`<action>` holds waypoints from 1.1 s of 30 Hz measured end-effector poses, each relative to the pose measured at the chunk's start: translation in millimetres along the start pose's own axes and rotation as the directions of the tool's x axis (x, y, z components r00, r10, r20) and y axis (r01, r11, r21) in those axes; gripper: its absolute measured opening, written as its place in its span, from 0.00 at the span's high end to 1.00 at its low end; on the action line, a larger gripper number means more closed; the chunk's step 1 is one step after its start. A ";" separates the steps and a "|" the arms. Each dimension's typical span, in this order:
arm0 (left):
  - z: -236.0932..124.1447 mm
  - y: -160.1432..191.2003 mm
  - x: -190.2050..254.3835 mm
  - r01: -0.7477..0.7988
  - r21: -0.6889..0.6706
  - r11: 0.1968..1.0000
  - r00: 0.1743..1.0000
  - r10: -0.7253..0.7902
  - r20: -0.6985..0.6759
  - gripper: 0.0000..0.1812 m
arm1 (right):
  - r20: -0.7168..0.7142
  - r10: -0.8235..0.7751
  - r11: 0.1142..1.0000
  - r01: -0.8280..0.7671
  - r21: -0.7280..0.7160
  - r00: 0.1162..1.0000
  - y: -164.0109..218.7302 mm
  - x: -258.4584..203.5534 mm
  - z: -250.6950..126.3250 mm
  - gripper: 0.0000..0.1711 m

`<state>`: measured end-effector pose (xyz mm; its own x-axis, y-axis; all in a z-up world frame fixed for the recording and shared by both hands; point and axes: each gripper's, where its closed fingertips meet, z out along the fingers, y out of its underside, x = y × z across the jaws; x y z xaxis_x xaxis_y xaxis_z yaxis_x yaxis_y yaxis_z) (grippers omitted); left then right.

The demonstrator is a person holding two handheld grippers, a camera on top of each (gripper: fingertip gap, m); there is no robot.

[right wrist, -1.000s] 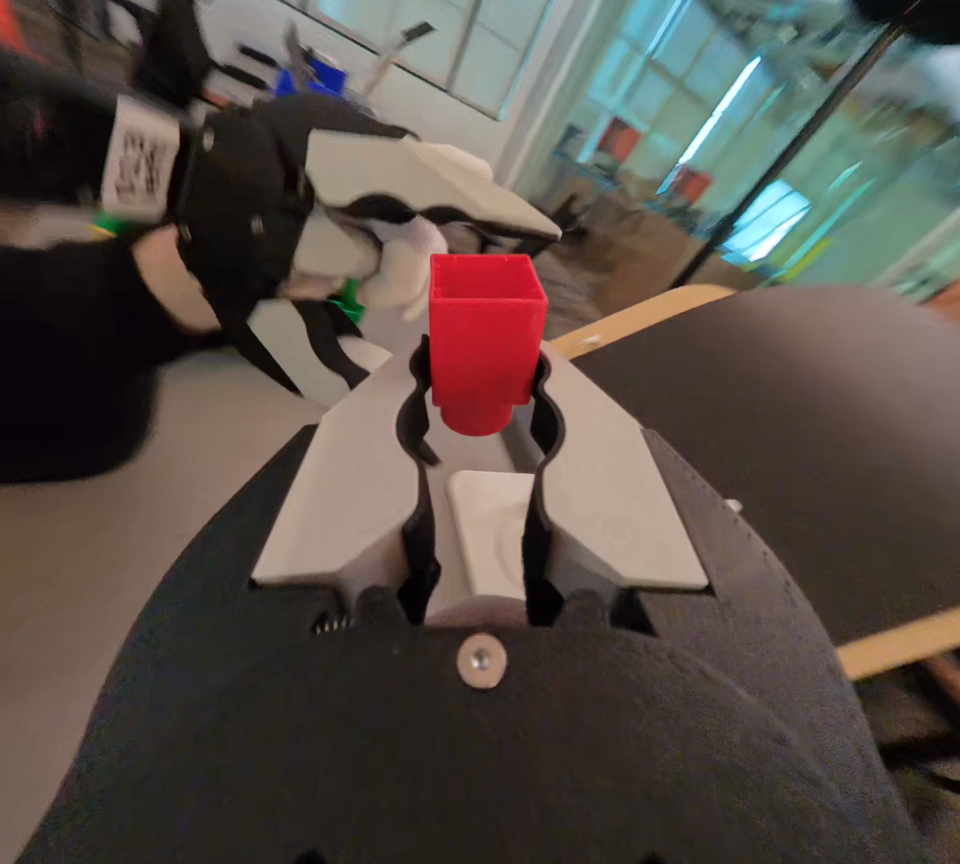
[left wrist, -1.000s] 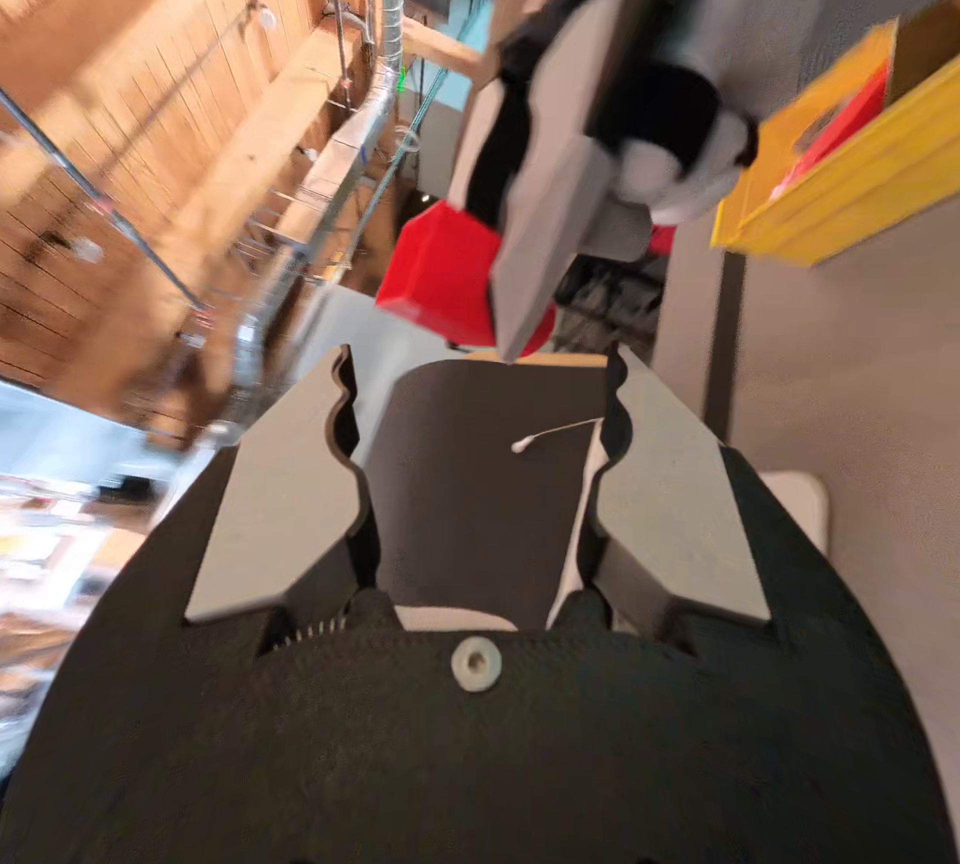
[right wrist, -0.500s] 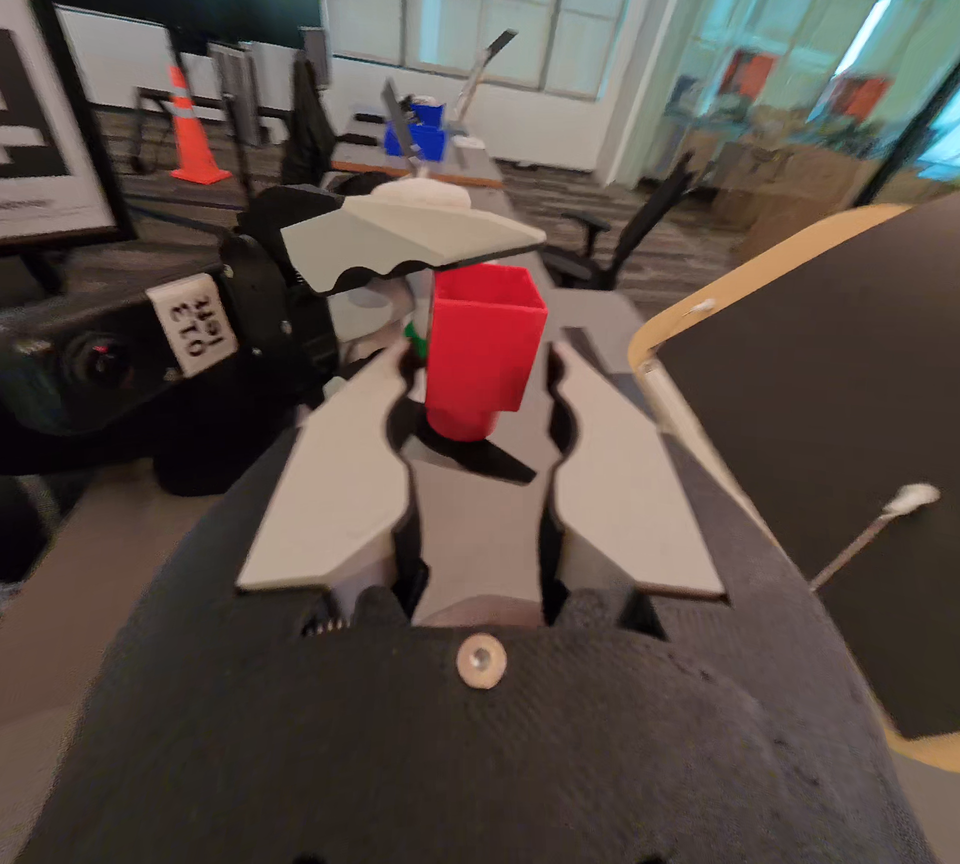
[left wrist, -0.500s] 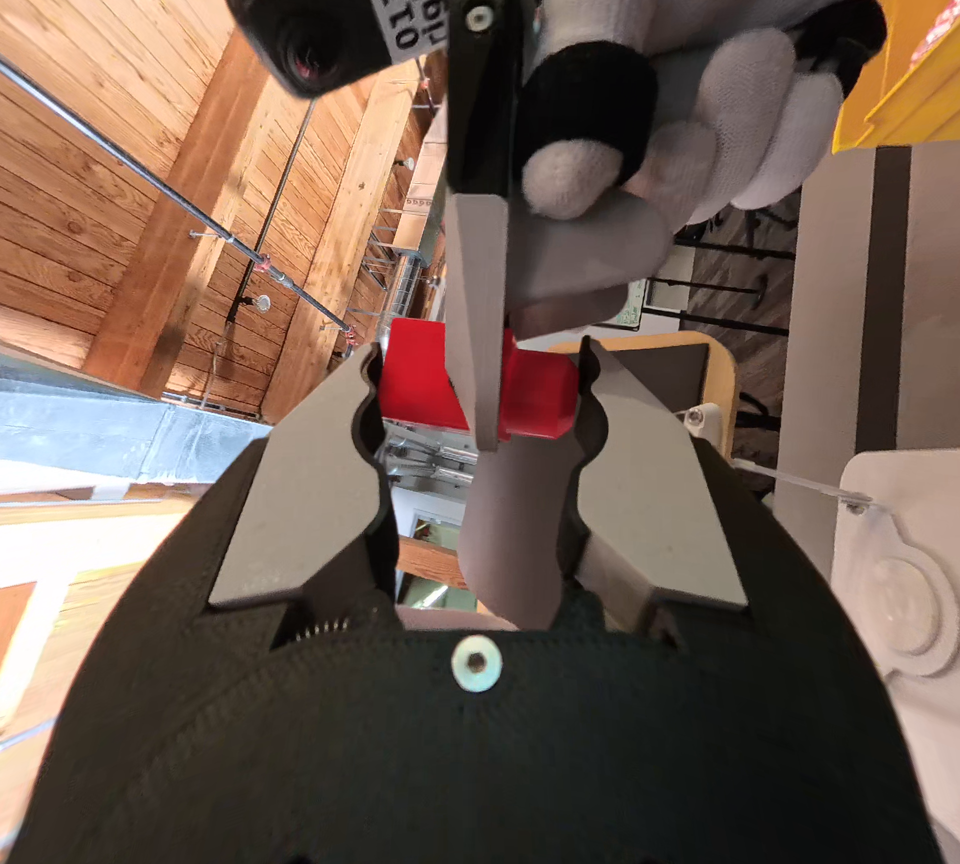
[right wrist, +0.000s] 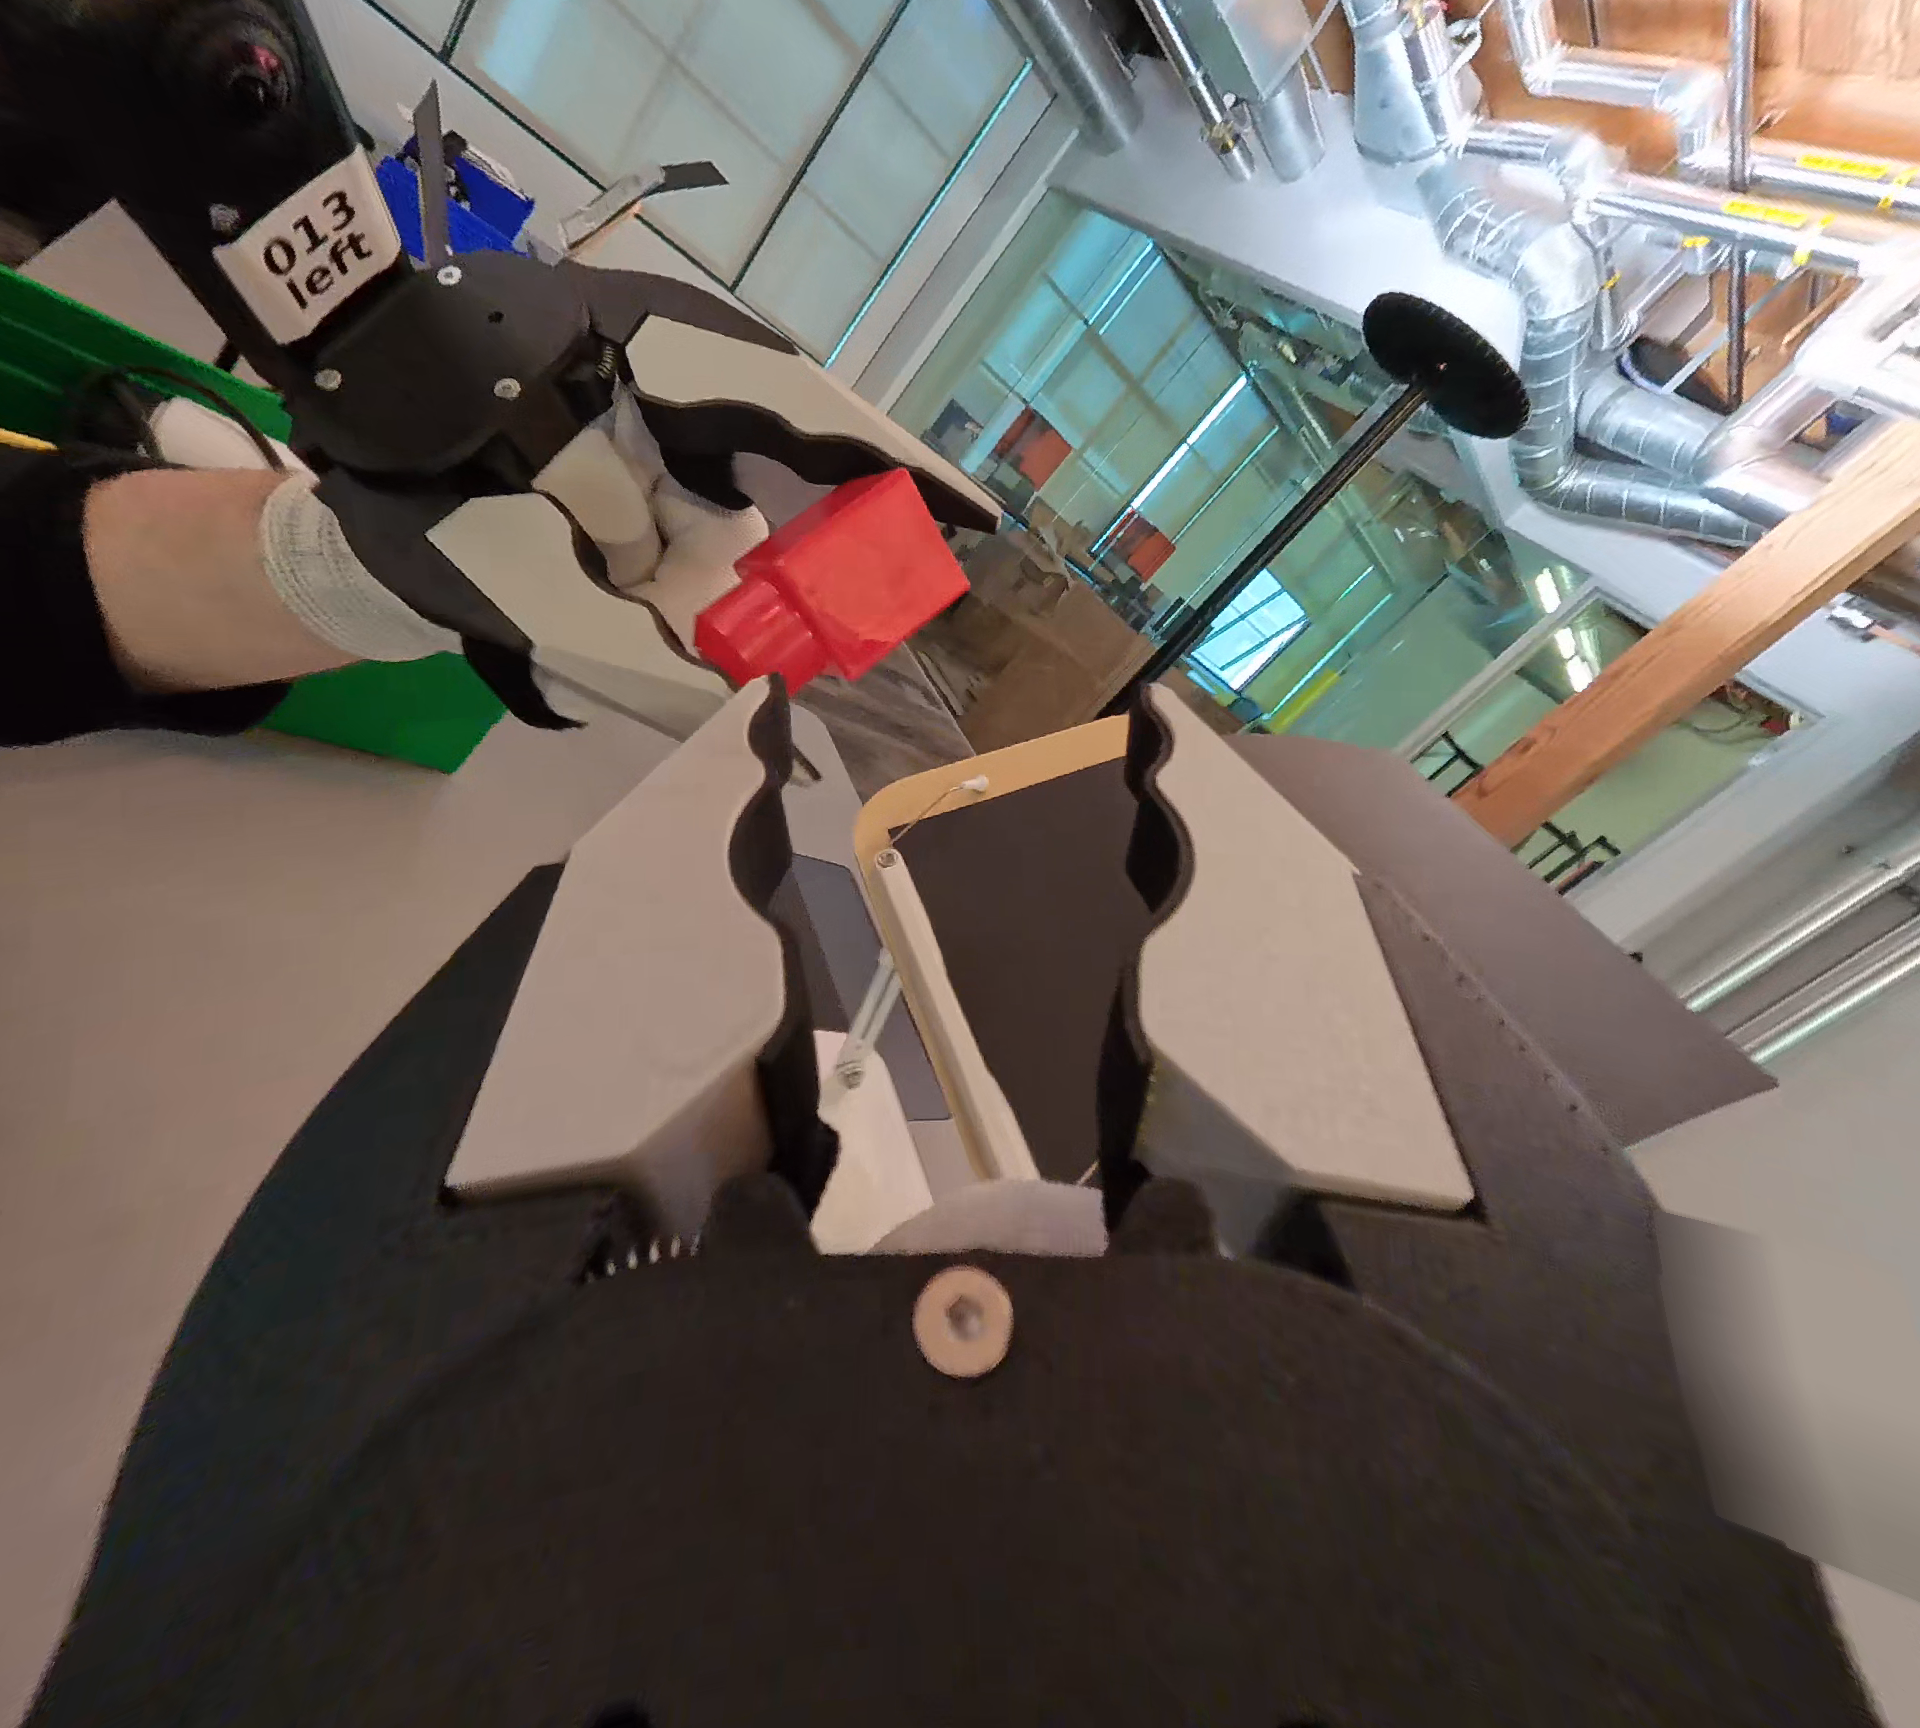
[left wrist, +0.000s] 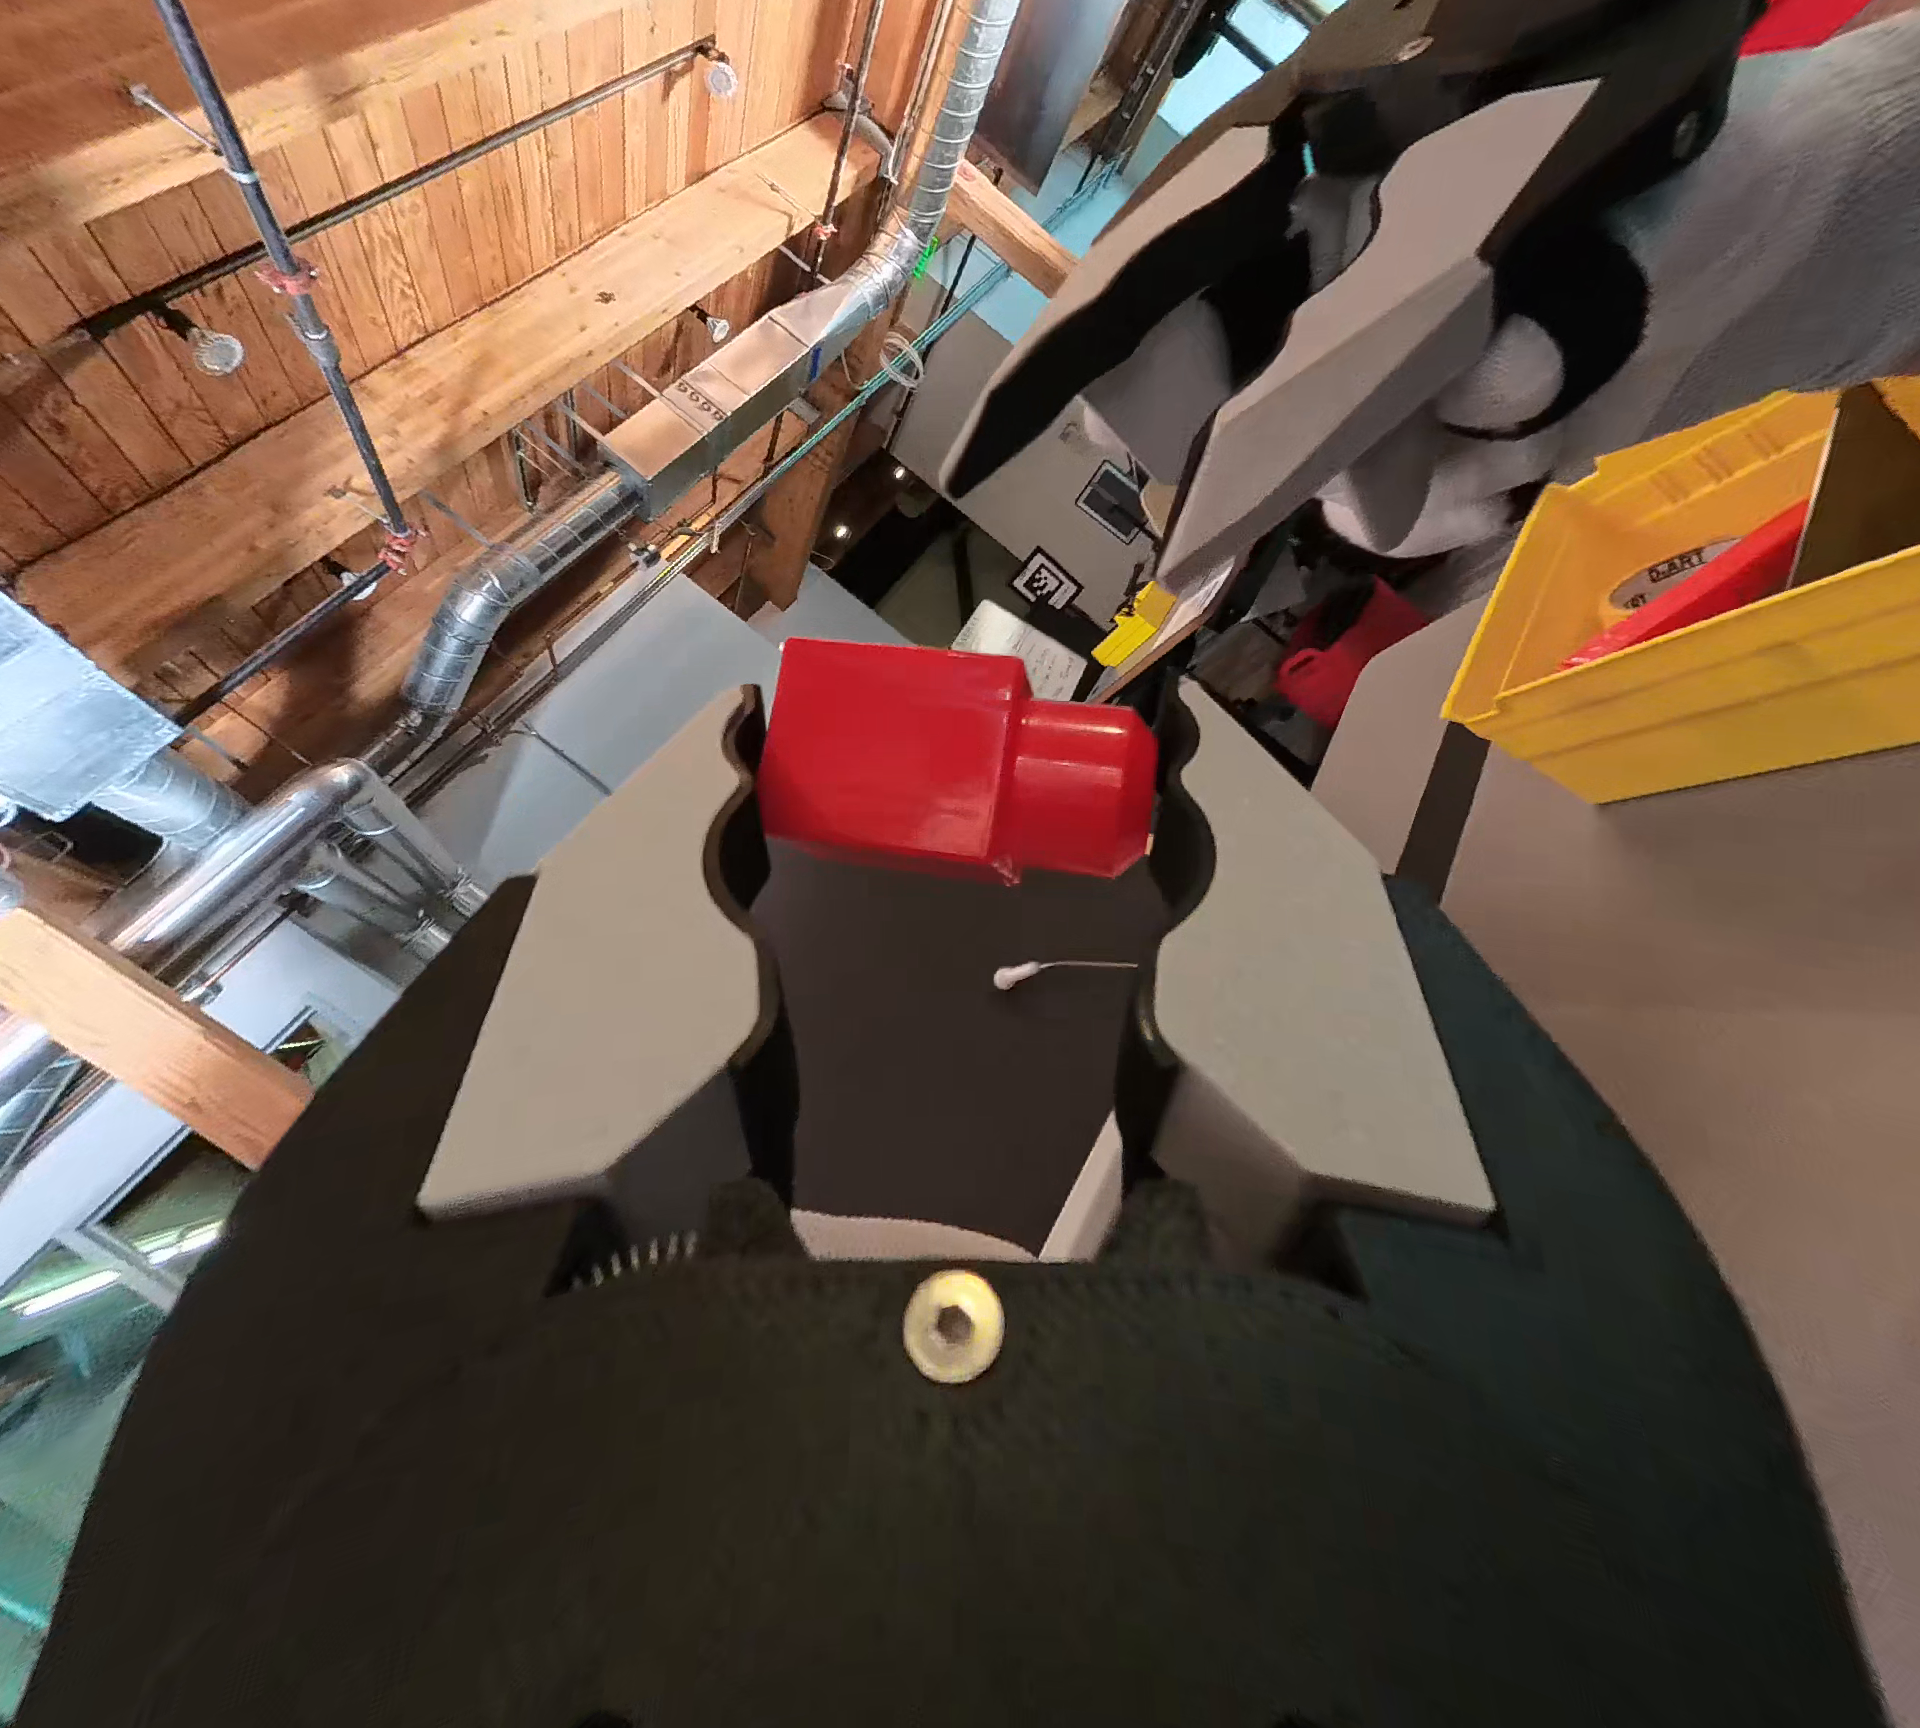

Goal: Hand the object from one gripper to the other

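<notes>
Red plastic object point(left wrist: 951, 762), square body, round neck

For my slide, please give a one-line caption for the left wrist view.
Left claw shut on the red block; right claw, open and empty, above it near a yellow bin.

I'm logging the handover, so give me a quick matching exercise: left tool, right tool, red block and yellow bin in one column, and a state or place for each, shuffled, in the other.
Column 1:
1. left tool
2. right tool
3. red block
4. yellow bin

Column 2:
A. open, holding nothing
B. standing on the grey table, off to one side
C. lying crosswise between two grey fingers
D. shut on the object

Pairs: 1-D, 2-A, 3-C, 4-B
</notes>
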<state>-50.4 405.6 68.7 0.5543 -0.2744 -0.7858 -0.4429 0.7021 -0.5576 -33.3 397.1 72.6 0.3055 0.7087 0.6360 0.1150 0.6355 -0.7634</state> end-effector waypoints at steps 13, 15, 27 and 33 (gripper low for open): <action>14.4 26.9 -11.8 -0.496 -0.497 0.712 0.765 0.629 0.138 0.60 | -0.098 0.335 0.930 -0.346 -0.126 0.937 19.6 -16.2 31.2 0.65; 17.3 36.3 -9.1 -0.497 -0.570 0.654 0.744 0.659 0.106 0.60 | -0.107 0.385 0.904 -0.398 -0.154 0.917 32.4 -18.7 36.9 0.64; 37.3 67.5 41.4 -0.538 -0.526 0.659 0.796 0.603 -0.059 0.60 | 0.028 0.544 0.831 -0.534 -0.156 0.838 75.0 -23.9 48.5 0.80; 17.5 19.2 51.9 -0.334 -0.058 0.941 0.942 0.331 -0.063 0.52 | 0.433 0.635 0.703 -0.711 0.021 0.640 33.1 -35.6 29.2 0.80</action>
<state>-17.8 416.3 21.9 0.3310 -0.0679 -0.9412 -0.6424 0.7144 -0.2775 -68.0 401.8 28.0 -0.1406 0.9897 -0.0286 -0.1561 -0.0507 -0.9864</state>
